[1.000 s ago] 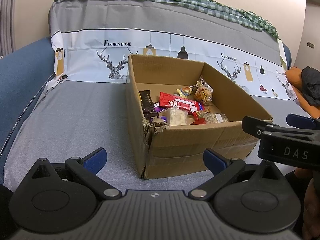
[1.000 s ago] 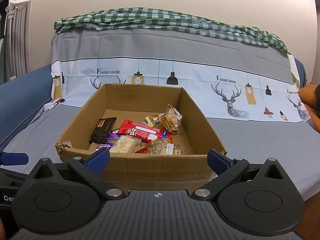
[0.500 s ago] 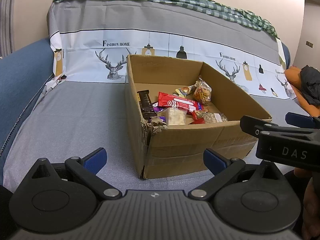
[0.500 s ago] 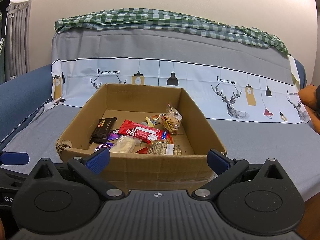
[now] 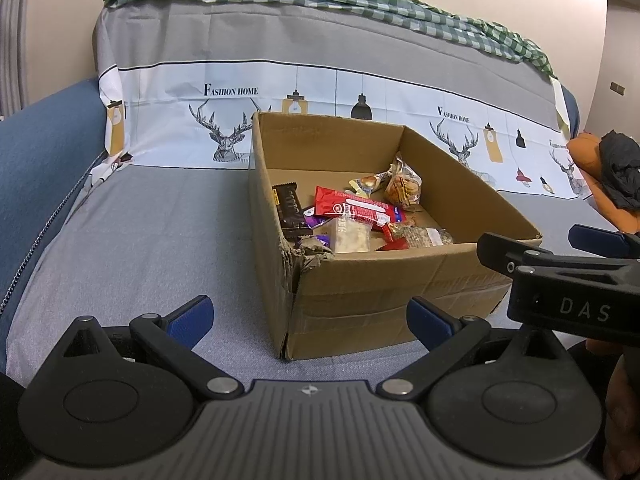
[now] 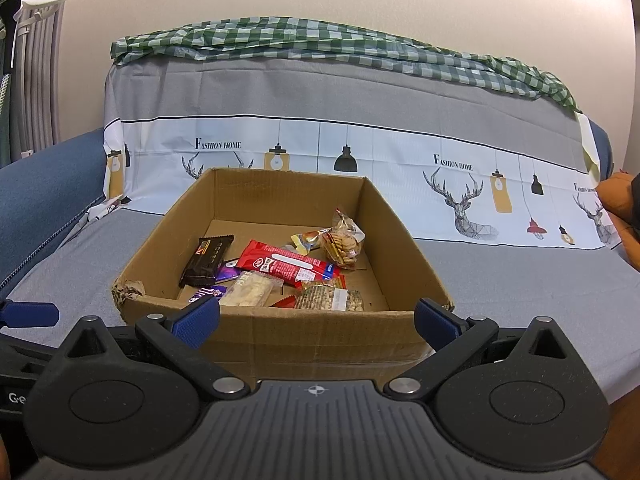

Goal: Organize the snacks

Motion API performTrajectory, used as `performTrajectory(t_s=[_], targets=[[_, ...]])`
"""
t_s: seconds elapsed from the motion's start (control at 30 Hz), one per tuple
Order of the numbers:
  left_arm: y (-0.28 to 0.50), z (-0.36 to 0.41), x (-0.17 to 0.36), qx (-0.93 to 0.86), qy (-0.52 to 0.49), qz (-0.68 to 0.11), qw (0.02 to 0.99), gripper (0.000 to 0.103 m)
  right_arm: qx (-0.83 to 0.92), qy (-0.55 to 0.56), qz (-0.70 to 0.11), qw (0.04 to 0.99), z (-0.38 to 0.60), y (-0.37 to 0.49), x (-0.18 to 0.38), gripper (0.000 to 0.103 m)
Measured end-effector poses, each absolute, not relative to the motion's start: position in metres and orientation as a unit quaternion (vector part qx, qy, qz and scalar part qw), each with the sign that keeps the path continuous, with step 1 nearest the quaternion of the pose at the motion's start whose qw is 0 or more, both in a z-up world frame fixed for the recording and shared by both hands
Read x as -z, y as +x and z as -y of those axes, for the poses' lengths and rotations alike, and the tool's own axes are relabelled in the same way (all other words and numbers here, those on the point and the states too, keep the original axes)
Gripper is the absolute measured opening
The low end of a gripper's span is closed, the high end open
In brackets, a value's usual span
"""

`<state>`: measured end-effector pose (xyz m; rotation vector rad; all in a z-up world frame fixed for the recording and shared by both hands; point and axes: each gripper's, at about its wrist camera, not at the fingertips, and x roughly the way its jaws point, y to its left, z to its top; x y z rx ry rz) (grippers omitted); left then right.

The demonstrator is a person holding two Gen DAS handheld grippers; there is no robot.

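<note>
An open cardboard box (image 5: 380, 284) (image 6: 320, 340) sits on a grey-covered sofa and holds several snacks: a long red packet (image 6: 286, 266) (image 5: 356, 208), a dark chocolate bar (image 6: 206, 260) (image 5: 290, 210), a clear bag of biscuits (image 6: 344, 240) (image 5: 404, 188), a pale bar (image 6: 248, 290) and a seed bar (image 6: 330, 300). My left gripper (image 5: 310, 322) is open, short of the box's torn near corner. My right gripper (image 6: 318, 318) is open before the box's front wall, holding nothing. The right gripper's body (image 5: 560, 276) shows in the left wrist view.
The sofa seat (image 5: 160, 248) stretches left of the box under a grey cover with a deer print. A blue armrest (image 5: 36, 160) bounds the left side. An orange cushion with dark cloth (image 5: 608, 176) lies at the far right. Green checked fabric (image 6: 320, 46) drapes the backrest.
The left wrist view has drifted slightly, the box sitting a touch lower in frame. Both grippers stay open and the snacks have not moved.
</note>
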<state>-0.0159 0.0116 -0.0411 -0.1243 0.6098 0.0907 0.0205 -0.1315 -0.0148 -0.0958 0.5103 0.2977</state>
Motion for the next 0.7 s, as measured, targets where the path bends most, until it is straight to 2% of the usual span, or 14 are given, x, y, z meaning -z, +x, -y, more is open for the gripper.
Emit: performTrajectory(t_s=[0.7], targets=[[-0.016, -0.0103, 0.0407, -0.045, -0.061, -0.299, 0.951, 0.103, -0.146, -0.047, -0.251, 0.956, 0.1306, 0.0197, 0.0151, 0.102]])
